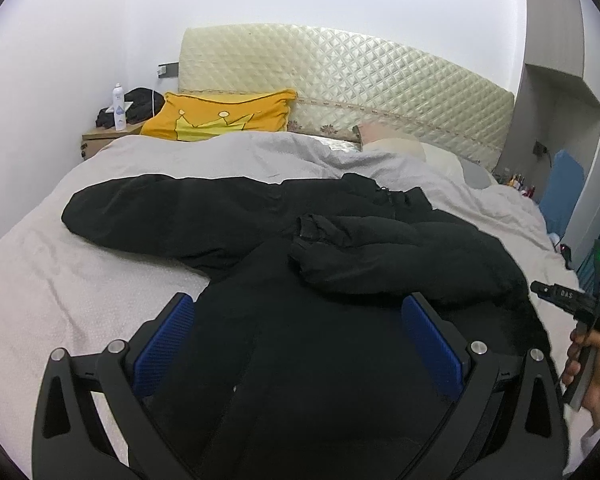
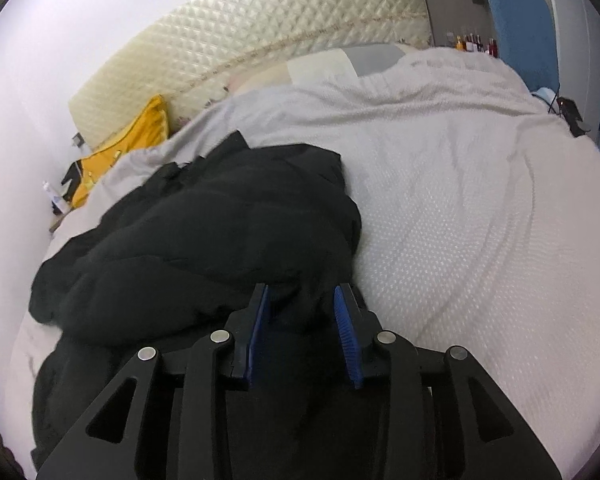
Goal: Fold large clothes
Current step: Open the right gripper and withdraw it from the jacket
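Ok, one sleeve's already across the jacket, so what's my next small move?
Probably bring the left gripper to the outstretched sleeve and fold it inward: it lies flat across the bedspread, while the other sleeve already rests on the black jacket.

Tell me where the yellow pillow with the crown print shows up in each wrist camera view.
Left wrist view: the yellow crown-print pillow lies upper left of centre, against the headboard, beyond the black padded jacket.
Right wrist view: the pillow is at the left, tilted, only partly visible beside the jacket.
Shared landmark: the cream quilted headboard directly behind it.
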`<state>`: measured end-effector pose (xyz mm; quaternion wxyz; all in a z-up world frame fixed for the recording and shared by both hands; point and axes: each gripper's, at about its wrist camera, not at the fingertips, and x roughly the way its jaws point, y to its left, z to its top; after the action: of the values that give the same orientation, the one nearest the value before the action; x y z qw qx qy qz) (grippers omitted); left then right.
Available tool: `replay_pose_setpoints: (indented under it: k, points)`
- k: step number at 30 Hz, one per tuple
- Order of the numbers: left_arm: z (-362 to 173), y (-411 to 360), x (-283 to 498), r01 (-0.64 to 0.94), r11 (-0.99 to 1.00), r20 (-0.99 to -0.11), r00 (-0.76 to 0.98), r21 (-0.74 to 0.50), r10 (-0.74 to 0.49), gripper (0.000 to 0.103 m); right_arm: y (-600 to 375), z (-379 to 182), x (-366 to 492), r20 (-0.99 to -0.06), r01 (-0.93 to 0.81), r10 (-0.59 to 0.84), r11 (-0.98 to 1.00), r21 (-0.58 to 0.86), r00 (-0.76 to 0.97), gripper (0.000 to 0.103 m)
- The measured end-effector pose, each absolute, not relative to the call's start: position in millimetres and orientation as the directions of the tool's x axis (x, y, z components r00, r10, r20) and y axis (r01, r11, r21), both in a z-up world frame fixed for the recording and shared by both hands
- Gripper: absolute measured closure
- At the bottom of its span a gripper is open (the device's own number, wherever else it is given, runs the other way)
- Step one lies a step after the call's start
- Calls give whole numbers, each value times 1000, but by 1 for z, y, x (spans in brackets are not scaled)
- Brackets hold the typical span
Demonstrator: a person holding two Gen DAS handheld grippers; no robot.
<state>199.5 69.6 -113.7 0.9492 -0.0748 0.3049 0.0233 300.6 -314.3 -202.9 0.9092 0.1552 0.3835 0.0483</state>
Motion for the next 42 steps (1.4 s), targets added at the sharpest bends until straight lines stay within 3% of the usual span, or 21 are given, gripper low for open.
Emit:
replay_pose_setpoints:
  k: [18, 32, 42]
  points:
    - [-52, 42, 142, -9, 991, -490, 870, -132, -58, 0, -254, -84, 173, -427, -177, 281, 948, 266, 859, 71]
    - [-46, 23, 108, 73, 990, -463, 878, -123, -122, 0, -245, -75, 89, -329, -195, 264, 954, 230, 907, 71]
    - [-52, 23, 97, 73, 983, -457, 878, -168, -143, 0, -245, -94, 50, -340, -162, 221, 968, 193, 914, 71]
